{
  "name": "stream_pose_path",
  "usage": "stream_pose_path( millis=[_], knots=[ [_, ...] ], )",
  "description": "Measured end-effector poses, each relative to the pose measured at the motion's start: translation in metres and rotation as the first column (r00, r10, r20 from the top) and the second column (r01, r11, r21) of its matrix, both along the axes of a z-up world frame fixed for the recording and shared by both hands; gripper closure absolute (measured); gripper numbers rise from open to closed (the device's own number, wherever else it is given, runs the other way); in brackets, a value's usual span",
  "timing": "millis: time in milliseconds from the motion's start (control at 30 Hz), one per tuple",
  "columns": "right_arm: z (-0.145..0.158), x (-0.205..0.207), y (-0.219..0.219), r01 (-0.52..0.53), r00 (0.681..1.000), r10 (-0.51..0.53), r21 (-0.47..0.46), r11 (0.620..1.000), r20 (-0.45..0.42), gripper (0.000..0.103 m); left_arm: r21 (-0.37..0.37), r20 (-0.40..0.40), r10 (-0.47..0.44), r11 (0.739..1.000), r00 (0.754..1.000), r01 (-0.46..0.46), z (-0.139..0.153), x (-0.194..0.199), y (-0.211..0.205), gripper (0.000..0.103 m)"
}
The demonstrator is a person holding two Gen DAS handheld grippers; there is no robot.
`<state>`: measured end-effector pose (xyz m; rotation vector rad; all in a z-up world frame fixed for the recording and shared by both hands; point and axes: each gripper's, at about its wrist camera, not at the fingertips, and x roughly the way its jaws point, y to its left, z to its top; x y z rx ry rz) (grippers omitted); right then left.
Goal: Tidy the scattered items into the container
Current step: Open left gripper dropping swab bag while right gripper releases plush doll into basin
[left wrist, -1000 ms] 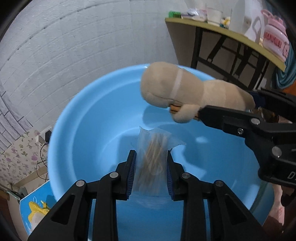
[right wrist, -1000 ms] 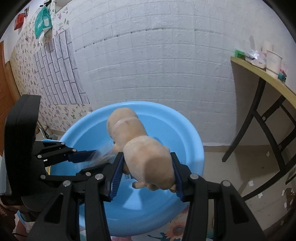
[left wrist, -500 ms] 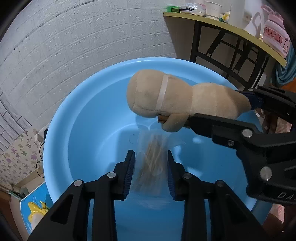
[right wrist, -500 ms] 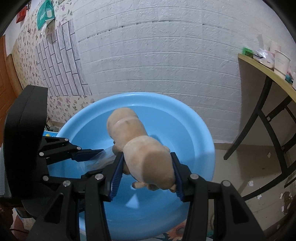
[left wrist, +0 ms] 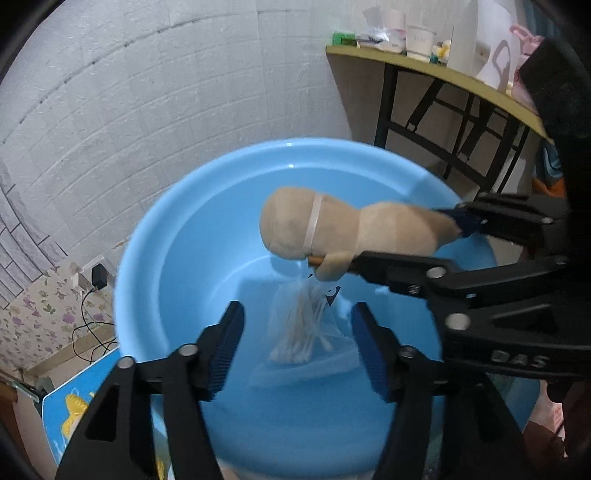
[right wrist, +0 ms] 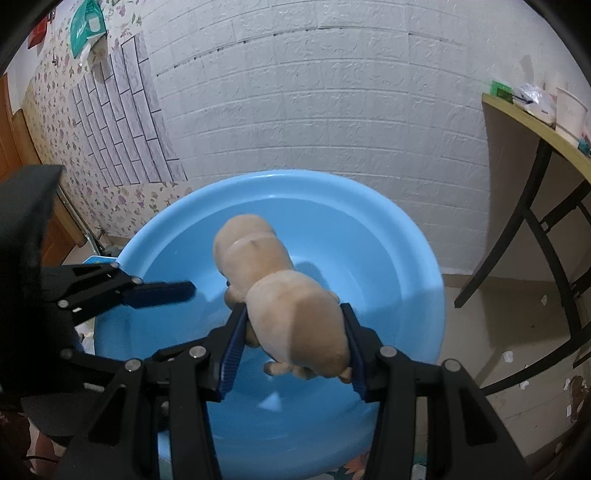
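A big light-blue basin [left wrist: 155,258] [right wrist: 406,258] fills both views. My left gripper [left wrist: 297,339] hangs over it with its jaws opening, and the pads no longer touch the clear bag of cotton swabs [left wrist: 303,328], which lies loose between and beyond them over the basin floor. My right gripper [right wrist: 293,339] [left wrist: 458,243] is shut on the body of a tan plush toy [right wrist: 280,295] [left wrist: 332,229], held above the basin. The toy's head points away from the right gripper, toward the basin's middle.
A white brick-pattern wall [right wrist: 295,92] stands behind the basin. At the right a black-legged table [left wrist: 461,110] carries cups and bottles [left wrist: 417,35]. A cable and plug [left wrist: 98,277] lie on the floor at the left, near a blue printed board [left wrist: 70,402].
The left gripper's jaws have spread apart and let go of the swab bag, which has dropped lower into the basin. The right gripper still grips the plush toy.
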<state>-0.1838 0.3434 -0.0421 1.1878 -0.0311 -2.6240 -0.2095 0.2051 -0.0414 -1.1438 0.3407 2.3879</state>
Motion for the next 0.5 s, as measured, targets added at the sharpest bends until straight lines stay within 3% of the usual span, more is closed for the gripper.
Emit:
stream_pose_path(
  millis=[67,267,500],
  knots=[
    [-0.002,-0.002,-0.002,-0.008,1.000,0.008,-0.002,1.000,0.013,0.055,0.003,-0.014,0.008,1.000,1.000,-0.008,0.004,0.005,-0.006,0.027],
    [-0.003,-0.004,-0.010,-0.024,0.999,0.023,0.008,1.000,0.036,0.054,0.027,-0.061,0.050,0.998,0.997,-0.048,0.016,0.020,-0.029,0.012],
    [-0.003,0.000,-0.015,-0.014,0.998,0.013,0.018,1.000,0.055,0.051,0.073,-0.064,0.140,0.988,0.988,-0.135,0.023,0.027,-0.059,0.002]
  ],
)
